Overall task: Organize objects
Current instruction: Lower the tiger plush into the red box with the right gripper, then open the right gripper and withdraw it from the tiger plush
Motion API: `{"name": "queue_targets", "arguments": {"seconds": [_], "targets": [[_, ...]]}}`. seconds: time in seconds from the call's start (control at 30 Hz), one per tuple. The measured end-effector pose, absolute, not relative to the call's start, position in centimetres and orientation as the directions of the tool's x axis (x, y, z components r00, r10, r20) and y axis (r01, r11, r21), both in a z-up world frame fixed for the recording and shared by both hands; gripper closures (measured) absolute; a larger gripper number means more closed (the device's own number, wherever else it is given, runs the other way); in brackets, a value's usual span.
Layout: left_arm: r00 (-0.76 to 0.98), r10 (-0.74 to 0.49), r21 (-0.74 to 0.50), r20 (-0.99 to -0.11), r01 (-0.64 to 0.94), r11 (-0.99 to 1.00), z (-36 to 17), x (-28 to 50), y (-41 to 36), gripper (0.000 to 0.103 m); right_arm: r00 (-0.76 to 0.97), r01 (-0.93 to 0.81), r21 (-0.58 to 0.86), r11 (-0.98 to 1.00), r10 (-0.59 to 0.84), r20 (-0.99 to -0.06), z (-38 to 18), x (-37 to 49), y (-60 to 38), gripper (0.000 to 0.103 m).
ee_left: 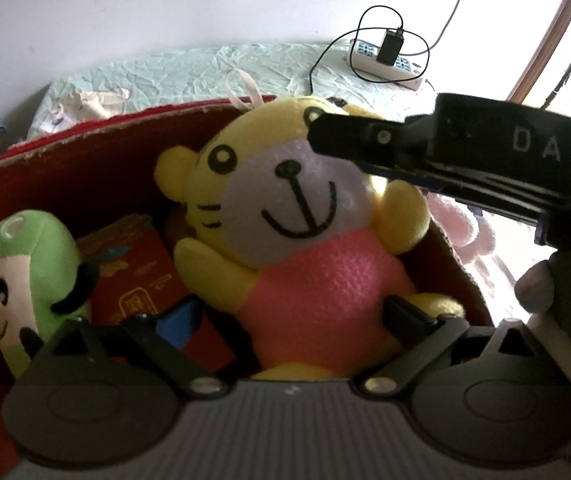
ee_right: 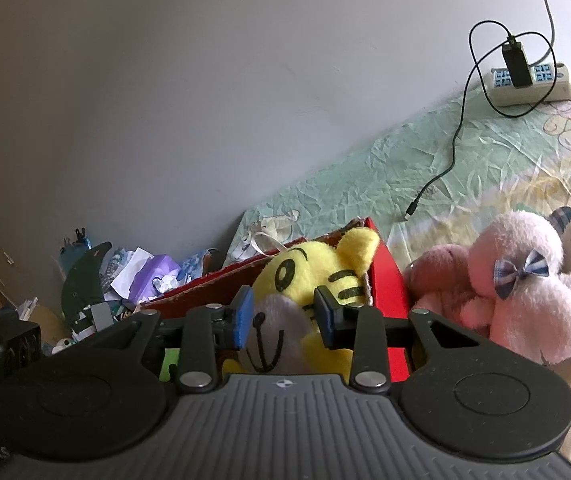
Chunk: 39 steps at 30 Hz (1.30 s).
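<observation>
The yellow tiger plush (ee_left: 297, 216) sits inside the red box (ee_left: 85, 148). The right gripper (ee_right: 285, 316) clamps its head; the left gripper (ee_left: 285, 316) stands wide apart around its body, not pressing.

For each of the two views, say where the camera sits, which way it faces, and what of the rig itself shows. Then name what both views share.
Left wrist: on the left claw, looking down into the red box at the tiger plush; its own open fingers and the right claw show.
Right wrist: on the right claw, facing the wall over the box; its fingers grip the tiger's head.
Shared: tiger, box, power strip.
</observation>
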<state>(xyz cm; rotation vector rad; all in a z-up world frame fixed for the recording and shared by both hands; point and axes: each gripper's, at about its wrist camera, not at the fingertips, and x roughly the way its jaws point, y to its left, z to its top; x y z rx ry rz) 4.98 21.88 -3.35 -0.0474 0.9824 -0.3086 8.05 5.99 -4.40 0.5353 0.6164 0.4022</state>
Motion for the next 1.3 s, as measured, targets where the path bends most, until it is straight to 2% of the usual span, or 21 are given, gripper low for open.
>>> {"name": "queue_targets", "arguments": {"seconds": [0.33, 0.43, 0.6, 0.93, 1.3], "targets": [[0.521, -0.259, -0.159, -0.813, 0.229, 0.96, -3.2, 5.0, 21.8, 0.0, 0.738, -0.175, 0.588, 0.79, 0.5, -0.453, -4.0, 7.8, 5.1, 0.067], [0.54, -0.237, -0.124, -0.808, 0.238, 0.963, -2.8, 4.7, 21.7, 0.001, 0.739, -0.147, 0.574, 0.806, 0.475, -0.477, -3.6, 7.5, 4.7, 0.055], [0.587, -0.183, -0.054, -0.789, 0.231, 0.972, -1.7, 3.9, 21.7, 0.001, 0.734, -0.128, 0.571, 0.811, 0.464, -0.495, -3.1, 6.7, 4.1, 0.056], [0.614, -0.079, 0.003, -0.785, 0.131, 0.991, -0.2, 2.4, 21.8, 0.001, 0.737, -0.056, 0.523, 0.851, 0.388, -0.553, -2.4, 5.1, 1.9, 0.054], [0.622, 0.065, 0.132, -0.78, 0.062, 0.989, 1.3, 1.3, 18.0, 0.001, 0.737, 0.006, 0.477, 0.879, 0.318, -0.596, -2.8, 3.6, -1.9, 0.053]]}}
